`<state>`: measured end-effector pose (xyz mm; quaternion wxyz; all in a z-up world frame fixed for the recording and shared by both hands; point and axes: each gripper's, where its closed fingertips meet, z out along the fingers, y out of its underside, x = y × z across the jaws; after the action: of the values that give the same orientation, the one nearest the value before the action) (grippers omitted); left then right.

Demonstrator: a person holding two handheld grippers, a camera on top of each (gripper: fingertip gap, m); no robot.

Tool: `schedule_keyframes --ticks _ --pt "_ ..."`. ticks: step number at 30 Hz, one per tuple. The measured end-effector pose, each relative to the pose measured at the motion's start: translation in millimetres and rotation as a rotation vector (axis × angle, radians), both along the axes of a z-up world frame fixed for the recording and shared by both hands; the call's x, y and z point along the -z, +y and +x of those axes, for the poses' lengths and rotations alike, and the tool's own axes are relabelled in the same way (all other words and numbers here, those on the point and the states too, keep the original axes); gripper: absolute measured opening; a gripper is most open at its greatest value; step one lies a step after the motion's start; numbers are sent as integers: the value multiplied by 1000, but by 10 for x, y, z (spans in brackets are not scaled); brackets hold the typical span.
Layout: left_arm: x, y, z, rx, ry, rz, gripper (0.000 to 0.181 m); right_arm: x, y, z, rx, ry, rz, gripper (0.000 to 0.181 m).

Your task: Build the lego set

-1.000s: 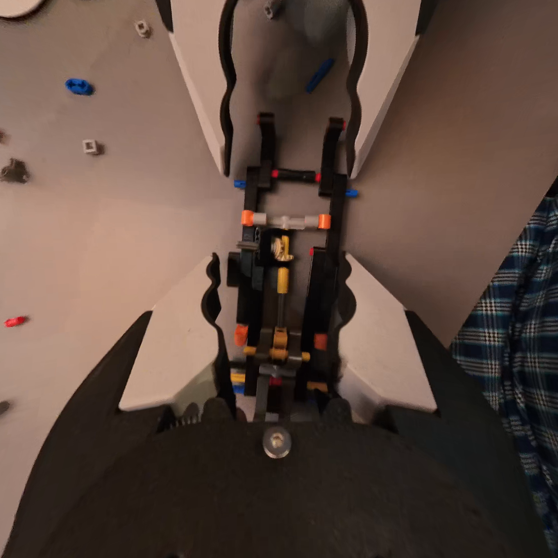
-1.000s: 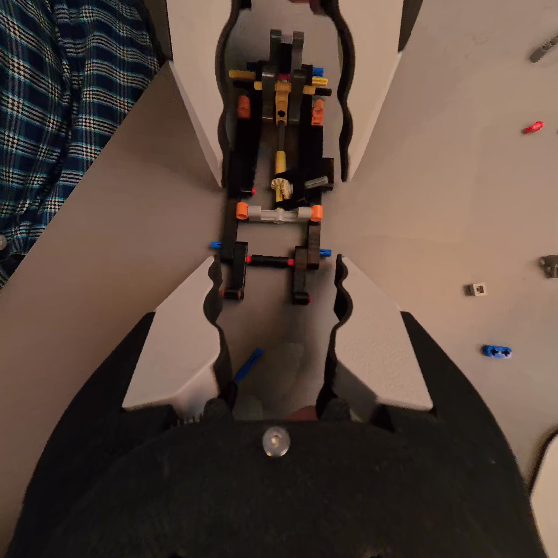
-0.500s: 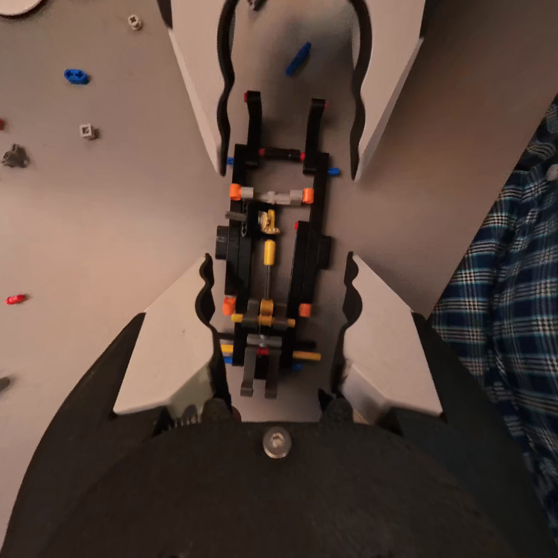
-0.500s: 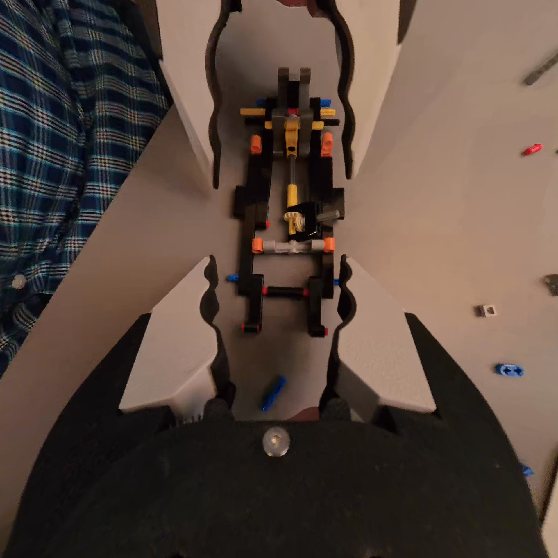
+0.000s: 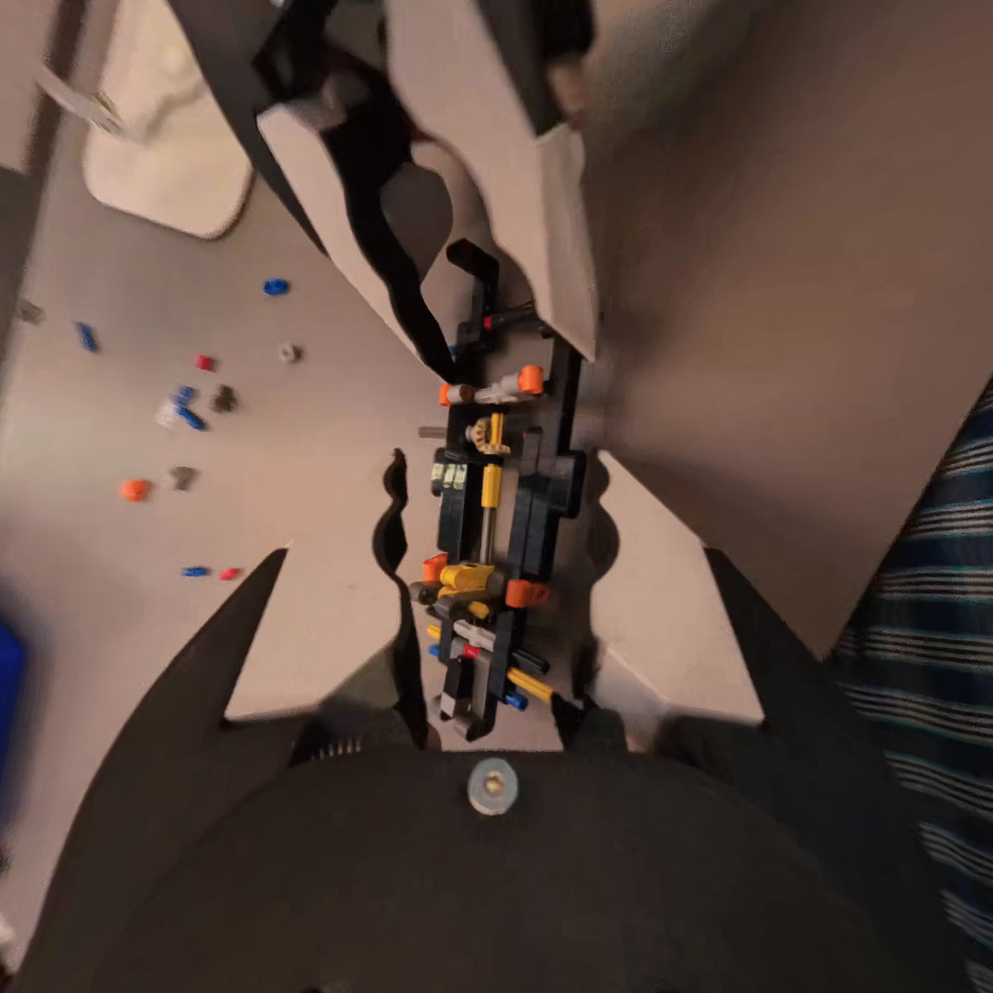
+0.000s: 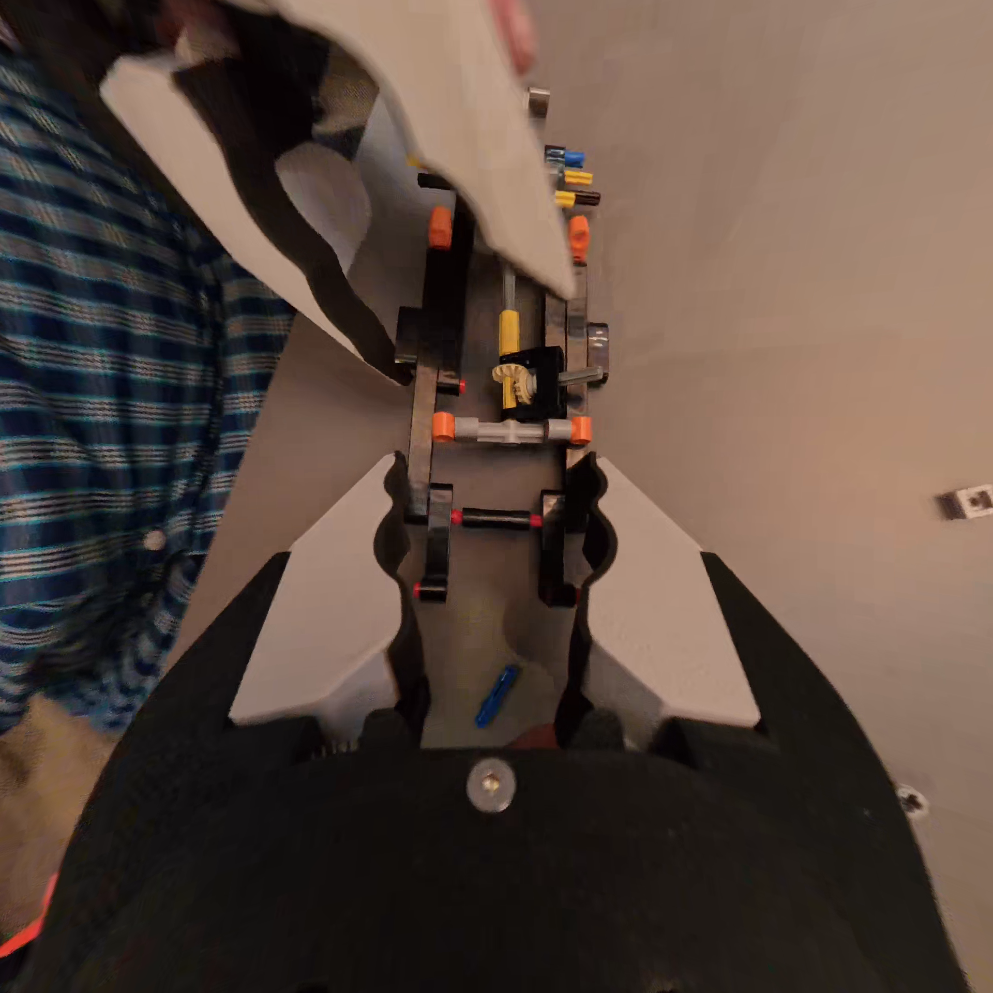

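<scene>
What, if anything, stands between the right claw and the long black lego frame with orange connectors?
Nothing visible does. The forked end of the long black lego frame with orange connectors already sits between the fingers of the right claw. A loose blue pin lies deeper in the claw's gap, behind that end, not in the way.

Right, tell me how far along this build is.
Done: the black frame already carries its yellow shaft, tan gear and orange bushes. In hand: the right claw looks closed on one end of the frame. The left claw straddles the other end, grip unclear. Left: loose parts lie unused on the table, such as a blue pin and an orange piece.
</scene>
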<state>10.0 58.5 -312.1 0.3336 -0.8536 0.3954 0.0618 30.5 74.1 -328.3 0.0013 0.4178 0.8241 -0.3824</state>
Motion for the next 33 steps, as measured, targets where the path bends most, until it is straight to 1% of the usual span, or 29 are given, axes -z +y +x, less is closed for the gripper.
schedule_keyframes --ticks 2,4,5,6,8,10,11,13,14,15,17,18,19,21,23,27,28,30,33 --pt "-46 13 24 41 93 67 50 -31 19 -14 9 -58 -60 64" --pt "-71 26 49 77 160 121 24 -61 55 -51 36 -113 -119 64" --pt "-61 29 46 91 187 131 16 -74 74 -62 45 -136 -149 64" --pt "-63 41 43 99 203 144 10 -85 93 -68 50 -157 -176 64" --pt "-88 84 8 90 214 161 9 -104 127 -90 62 -185 -212 64" --pt "-137 130 -30 76 200 154 7 -168 173 -162 82 -149 -227 67" --pt "-177 149 -44 67 169 135 6 -245 203 -203 96 -103 -234 74" --pt "-243 171 -57 36 53 49 6 -415 288 -248 124 -3 -221 79" --pt "-297 201 -71 24 2 26 5 -502 331 -247 128 56 -199 77" --pt "-322 211 -77 12 -55 -25 5 -594 352 -226 120 116 -183 71" --pt "-283 191 -110 7 -106 -162 6 -712 352 -166 96 199 -140 61" --pt "-290 239 -144 -4 -120 -179 6 -725 348 -151 83 235 -98 53" --pt "-285 266 -150 -11 -167 -217 6 -701 356 -149 79 254 -50 46" --pt "-285 319 -184 -32 -266 -291 5 -607 335 -135 62 236 -1 38" --pt "-285 338 -203 -41 -363 -366 5 -551 349 -188 74 268 56 28" --pt "-262 359 -248 -62 -524 -474 5 -474 466 -322 155 247 58 15" --pt "-254 378 -269 -71 -555 -487 6 -457 506 -364 179 245 57 16" --pt "-241 415 -325 -100 -614 -513 6 -452 628 -461 261 263 83 33" --pt "-231 462 -386 -127 -731 -551 6 -482 681 -440 296 309 145 37"
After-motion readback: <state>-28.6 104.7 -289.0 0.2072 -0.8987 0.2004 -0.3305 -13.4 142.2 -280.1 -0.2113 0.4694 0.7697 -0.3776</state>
